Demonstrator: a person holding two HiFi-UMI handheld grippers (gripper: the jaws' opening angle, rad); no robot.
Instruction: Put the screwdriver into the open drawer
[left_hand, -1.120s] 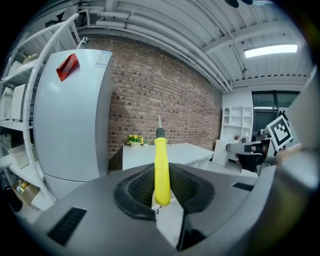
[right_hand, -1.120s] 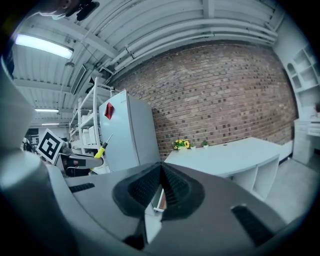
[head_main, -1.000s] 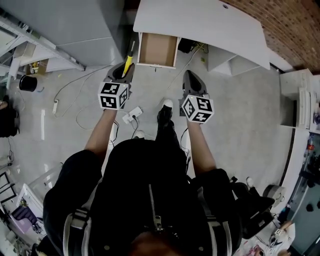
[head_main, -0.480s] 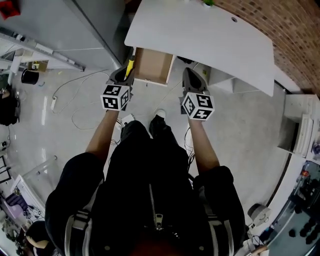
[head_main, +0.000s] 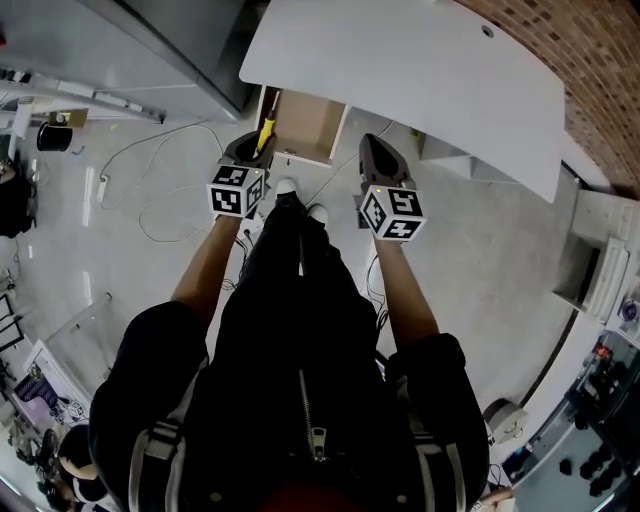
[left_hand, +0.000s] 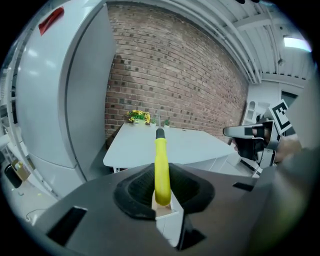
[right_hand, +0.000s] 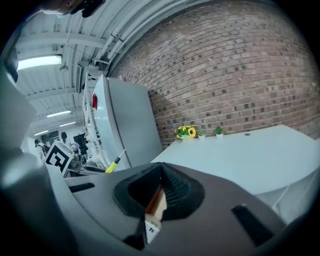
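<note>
Now my left gripper (head_main: 250, 150) is clenched on the yellow-handled screwdriver (head_main: 266, 131), which sticks forward out of the jaws in the upper middle of the head view. Its shaft lies along the left edge of the open wooden drawer (head_main: 310, 125), which juts from under the near edge of the curved white tabletop (head_main: 420, 70). My right gripper (head_main: 378, 160) is closed on nothing, just right of the drawer. Bare grey floor (head_main: 480, 250) spreads at the right; a grey cabinet (head_main: 170, 30) crowds the upper left.

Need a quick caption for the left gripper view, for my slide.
Left gripper shut on the yellow screwdriver, facing the white table before a brick wall.
</note>
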